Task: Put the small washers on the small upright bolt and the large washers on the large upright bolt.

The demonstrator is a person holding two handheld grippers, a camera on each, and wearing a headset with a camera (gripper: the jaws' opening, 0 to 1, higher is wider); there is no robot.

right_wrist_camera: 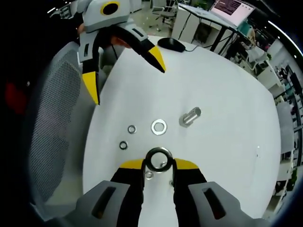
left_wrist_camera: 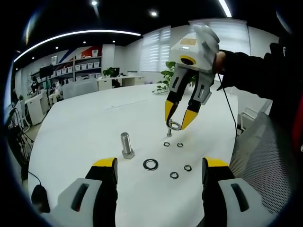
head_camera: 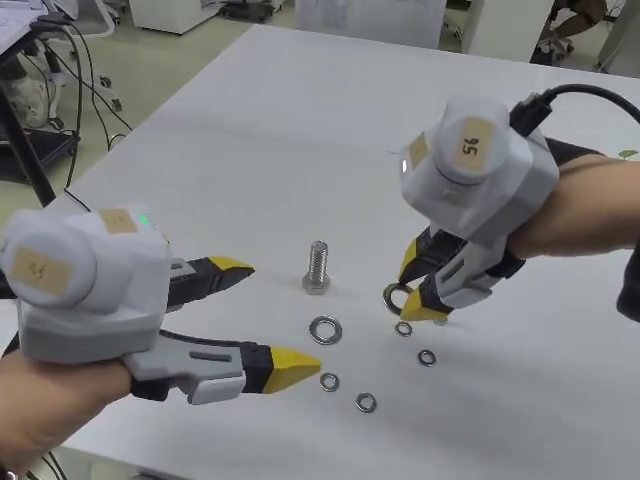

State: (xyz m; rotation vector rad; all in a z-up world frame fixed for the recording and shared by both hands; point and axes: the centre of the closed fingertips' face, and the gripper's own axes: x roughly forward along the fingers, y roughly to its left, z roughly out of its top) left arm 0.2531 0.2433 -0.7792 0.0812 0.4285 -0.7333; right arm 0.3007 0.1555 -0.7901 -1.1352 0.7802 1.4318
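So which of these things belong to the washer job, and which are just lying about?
Job: large bolt, small bolt, loose large washer, small washers, held washer in the right hand-held gripper.
Lying about: mouse, chair.

Bright, even illumination from overhead: a ceiling strip light [left_wrist_camera: 85, 32] arcs across the left gripper view, and blind-covered windows [left_wrist_camera: 154, 49] glow behind it. The white surface [head_camera: 300, 130] reflects diffusely, without hot glare. The large upright bolt [head_camera: 317, 268] casts only a faint, soft shadow. Both gripper views bow straight lines near their edges. Focus is crisp in the head view.
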